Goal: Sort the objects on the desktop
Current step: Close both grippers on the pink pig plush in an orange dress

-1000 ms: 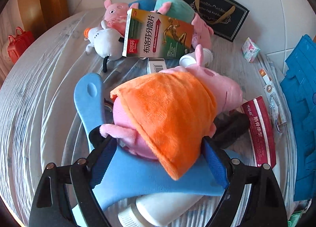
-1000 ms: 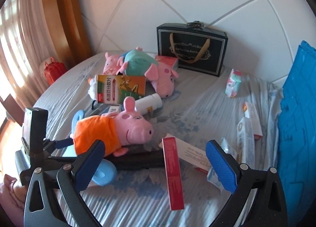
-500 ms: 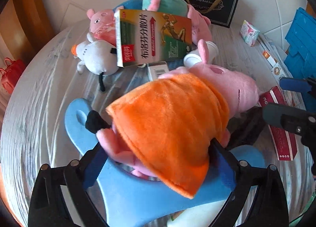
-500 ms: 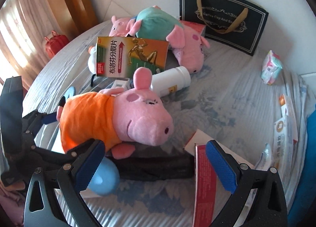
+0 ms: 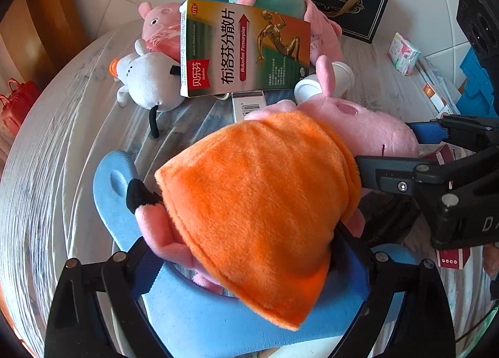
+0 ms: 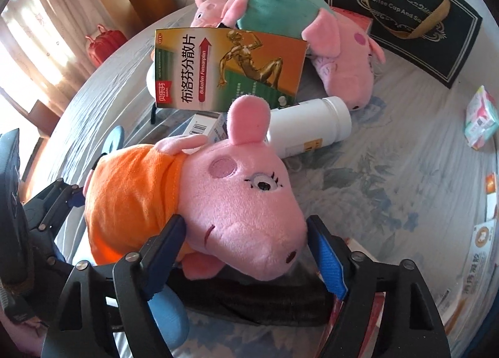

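Note:
A pink pig plush in an orange dress lies on its side on a blue flat piece. My left gripper straddles its orange body. The jaws are wide and closing, and the dress drapes over both pads without being squeezed. From the other end my right gripper comes down over the pig's head. Its jaws are closing too. The left pad touches the neck, and the right pad stands just off the snout.
Behind the pig stand a medicine box, a white bottle, a teal-dressed pig plush and a white plush. A black gift bag leans on the wall. A black pouch and a red box lie near my right gripper.
My right gripper has dropped down and forward over the pig's head, and its jaws have narrowed. My left gripper's jaws have spread wider around the orange body.

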The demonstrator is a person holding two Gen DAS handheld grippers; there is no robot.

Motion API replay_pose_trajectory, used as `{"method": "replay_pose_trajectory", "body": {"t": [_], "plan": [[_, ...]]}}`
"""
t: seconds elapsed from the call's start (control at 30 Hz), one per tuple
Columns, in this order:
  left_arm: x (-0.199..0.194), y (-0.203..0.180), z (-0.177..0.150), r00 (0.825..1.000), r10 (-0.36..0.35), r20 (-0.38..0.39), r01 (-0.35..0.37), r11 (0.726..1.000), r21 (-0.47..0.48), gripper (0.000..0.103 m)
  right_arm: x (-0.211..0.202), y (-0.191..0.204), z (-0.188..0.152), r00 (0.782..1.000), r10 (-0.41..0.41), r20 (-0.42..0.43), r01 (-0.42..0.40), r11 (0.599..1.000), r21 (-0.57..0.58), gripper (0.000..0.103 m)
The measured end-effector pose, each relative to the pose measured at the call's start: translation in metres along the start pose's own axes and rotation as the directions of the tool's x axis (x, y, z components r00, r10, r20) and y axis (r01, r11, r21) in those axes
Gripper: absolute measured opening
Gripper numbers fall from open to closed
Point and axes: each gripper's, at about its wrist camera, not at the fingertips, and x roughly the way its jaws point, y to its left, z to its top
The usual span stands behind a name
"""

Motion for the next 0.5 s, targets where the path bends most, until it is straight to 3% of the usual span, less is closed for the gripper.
{"method": "replay_pose_trajectory", "body": {"t": [0.07,0.13,0.17,0.33,0.5], "plan": [[0.002,-0.001,0.001,1.0,0.005,-0.002,-0.005,1.0,0.005,0.098,0.004,-0.003,0.001,1.0,0.022,-0.007,-0.022,1.0,0.002,0.085],[0.004,-0.002,0.0,1.0,0.009,-0.001,-0.009,1.0,0.009,0.098,0.006,-0.006,-0.001,0.997,0.072,-0.015,-0.072,0.997,0.02,0.074],[0.004,-0.003,0.0,1.0,0.014,0.003,-0.014,1.0,0.015,0.098,0.006,-0.007,-0.002,0.996,0.087,-0.013,-0.087,0.996,0.027,0.074],[-0.006,-0.006,-0.003,0.999,0.025,0.032,-0.026,0.999,0.037,0.087,-0.003,0.001,-0.011,0.999,0.047,0.012,-0.047,0.999,0.008,0.066],[-0.036,-0.007,-0.005,0.995,0.014,0.104,-0.021,0.998,0.065,0.087,-0.035,0.012,-0.023,0.997,0.019,0.079,-0.018,1.0,-0.016,0.064]]}}
